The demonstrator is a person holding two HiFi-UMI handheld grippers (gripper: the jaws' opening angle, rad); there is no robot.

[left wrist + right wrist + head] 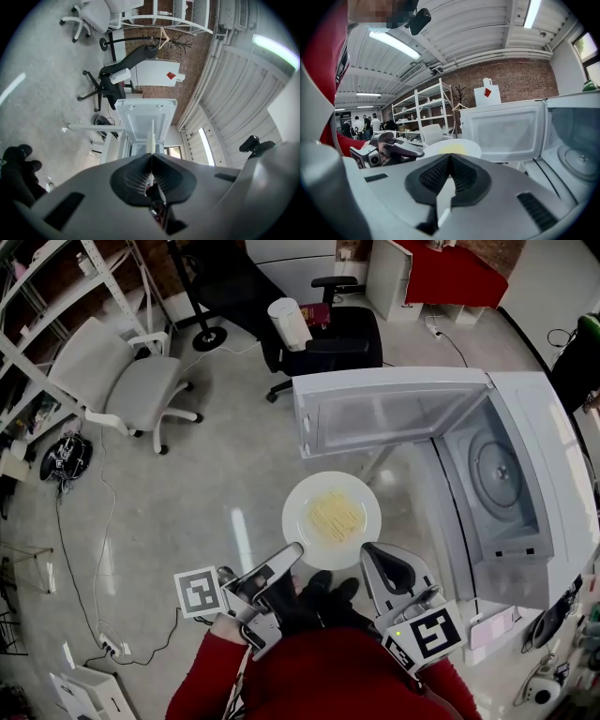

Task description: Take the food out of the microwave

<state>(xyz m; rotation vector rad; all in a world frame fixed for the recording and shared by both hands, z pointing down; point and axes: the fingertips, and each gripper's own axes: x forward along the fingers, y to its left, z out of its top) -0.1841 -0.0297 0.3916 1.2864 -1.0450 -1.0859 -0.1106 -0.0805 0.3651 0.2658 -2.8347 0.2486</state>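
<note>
The yellow food (336,515) lay on a round white plate (331,519). The plate was out in the air, in front of the white microwave (525,474), whose door (384,413) stood wide open. The left gripper (292,559) was squeezed tight on the plate's edge. The right gripper (368,549) was closed with nothing in it, its tip right by the plate's edge.

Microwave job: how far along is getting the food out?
Done: the microwave has its door open and its cavity holds only the turntable. In hand: the plate of food is outside, clamped at its rim by the left gripper; the right gripper is shut beside it. Left: setting the plate down.
</note>
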